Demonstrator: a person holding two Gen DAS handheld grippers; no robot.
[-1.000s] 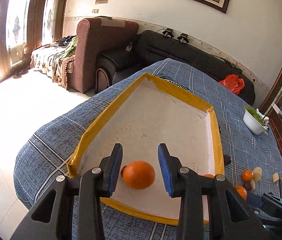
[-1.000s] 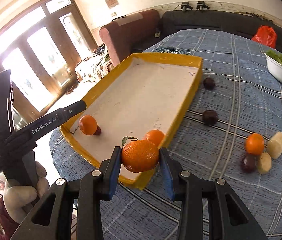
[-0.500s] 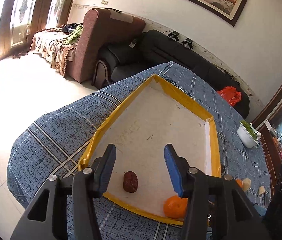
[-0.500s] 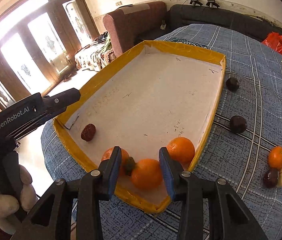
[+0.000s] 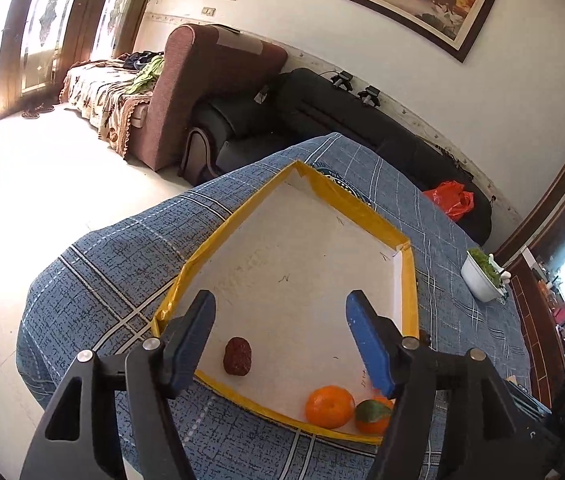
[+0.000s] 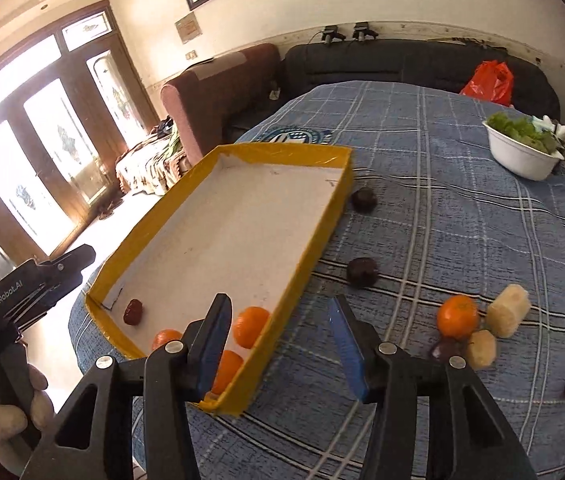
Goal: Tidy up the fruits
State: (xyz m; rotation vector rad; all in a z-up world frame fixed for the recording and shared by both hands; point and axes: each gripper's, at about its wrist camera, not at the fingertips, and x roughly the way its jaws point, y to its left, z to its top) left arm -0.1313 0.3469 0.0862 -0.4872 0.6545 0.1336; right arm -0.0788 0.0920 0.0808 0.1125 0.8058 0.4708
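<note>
A yellow-rimmed white tray (image 5: 406, 276) (image 6: 314, 236) lies on the blue plaid tablecloth. In its near end lie a dark red date (image 5: 237, 356) (image 6: 133, 312) and three oranges (image 5: 329, 406) (image 6: 250, 321), one with a green leaf (image 5: 372, 414). My left gripper (image 5: 282, 344) is open and empty above the tray's near end. My right gripper (image 6: 278, 344) is open and empty over the tray's right wall. Outside the tray lie another orange (image 6: 457, 316), two pale fruit pieces (image 6: 508, 316), and dark plums (image 6: 362, 272).
A white bowl of greens (image 6: 522, 152) (image 5: 482, 276) stands at the far right of the table. The left gripper's body and hand (image 6: 22, 300) show left of the tray. Sofas and a red bag (image 6: 488, 82) lie beyond the table's far edge.
Both grippers have let go of their oranges into the tray's near end, opened wide and pulled back. The right gripper has swung right, towards the loose fruit.
</note>
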